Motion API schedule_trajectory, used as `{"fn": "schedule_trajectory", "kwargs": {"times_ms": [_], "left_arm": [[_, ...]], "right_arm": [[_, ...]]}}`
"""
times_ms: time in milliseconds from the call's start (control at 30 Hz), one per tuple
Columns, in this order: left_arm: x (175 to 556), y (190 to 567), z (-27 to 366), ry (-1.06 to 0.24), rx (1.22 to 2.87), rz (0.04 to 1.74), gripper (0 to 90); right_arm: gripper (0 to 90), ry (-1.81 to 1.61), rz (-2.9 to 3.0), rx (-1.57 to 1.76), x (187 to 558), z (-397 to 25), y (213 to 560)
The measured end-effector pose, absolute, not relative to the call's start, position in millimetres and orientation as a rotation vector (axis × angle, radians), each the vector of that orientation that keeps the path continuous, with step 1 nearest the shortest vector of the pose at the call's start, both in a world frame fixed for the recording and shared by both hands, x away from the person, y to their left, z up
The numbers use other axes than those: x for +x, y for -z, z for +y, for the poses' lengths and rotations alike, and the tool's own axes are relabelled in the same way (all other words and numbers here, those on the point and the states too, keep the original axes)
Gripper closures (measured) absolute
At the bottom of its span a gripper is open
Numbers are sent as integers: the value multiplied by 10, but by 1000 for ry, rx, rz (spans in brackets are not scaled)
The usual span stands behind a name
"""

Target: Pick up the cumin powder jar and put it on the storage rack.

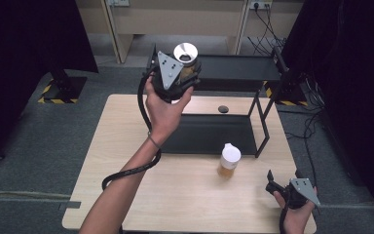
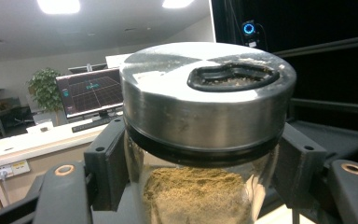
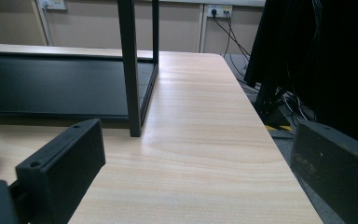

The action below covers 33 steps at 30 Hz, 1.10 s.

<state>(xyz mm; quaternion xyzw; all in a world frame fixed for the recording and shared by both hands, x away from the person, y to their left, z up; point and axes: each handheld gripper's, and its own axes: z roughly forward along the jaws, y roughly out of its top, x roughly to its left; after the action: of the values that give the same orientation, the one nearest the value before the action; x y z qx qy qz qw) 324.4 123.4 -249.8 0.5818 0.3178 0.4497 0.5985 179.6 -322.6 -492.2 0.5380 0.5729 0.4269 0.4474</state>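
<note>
Held the spice jar (image 1: 187, 62) aloft in the left gripper (image 1: 182, 78), over the left end of the black shelf's (image 1: 238, 68) top tier, jaws clamped on the glass just under the metal lid (image 2: 205, 93). Stood upright there, long axis vertical, lid toward the ceiling, pour opening (image 2: 233, 77) facing up. Rested the right gripper (image 1: 277, 187) near the table's (image 1: 126, 126) front right corner, jaws parted around nothing. Left a second jar (image 1: 229, 161) standing on the table in front of the shelf.

Judged the likely trouble: smooth glass slipping through the jaws if the squeeze eased, then a drop onto the shelf or the table. Also possible: tipping the jar and spilling powder through the opening, or knocking its base on the shelf edge while lowering.
</note>
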Motion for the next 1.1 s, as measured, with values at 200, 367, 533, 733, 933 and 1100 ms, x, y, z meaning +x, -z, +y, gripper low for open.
{"fn": "schedule_trajectory", "kwargs": {"times_ms": [200,367,533,733,933,1100], "left_arm": [[3437,2383,1204,-1053,1371,785,308],[3610,2304,1168,-1072,1417,816,308],[3735,2267,1124,-1059,1435,856,308],[3851,2244,1100,-1044,1451,902,308],[3902,2240,1101,-1037,1456,927,308],[3931,2212,1100,-1025,1471,947,308]], "right_arm": [[35,-1057,1421,1327,1792,-3228,4924],[35,-1058,1425,1323,1791,-3222,4923],[35,-1058,1427,1322,1793,-3217,4923],[35,-1061,1428,1323,1792,-3224,4922],[35,-1060,1429,1322,1793,-3223,4921],[36,-1060,1428,1321,1791,-3222,4924]]}}
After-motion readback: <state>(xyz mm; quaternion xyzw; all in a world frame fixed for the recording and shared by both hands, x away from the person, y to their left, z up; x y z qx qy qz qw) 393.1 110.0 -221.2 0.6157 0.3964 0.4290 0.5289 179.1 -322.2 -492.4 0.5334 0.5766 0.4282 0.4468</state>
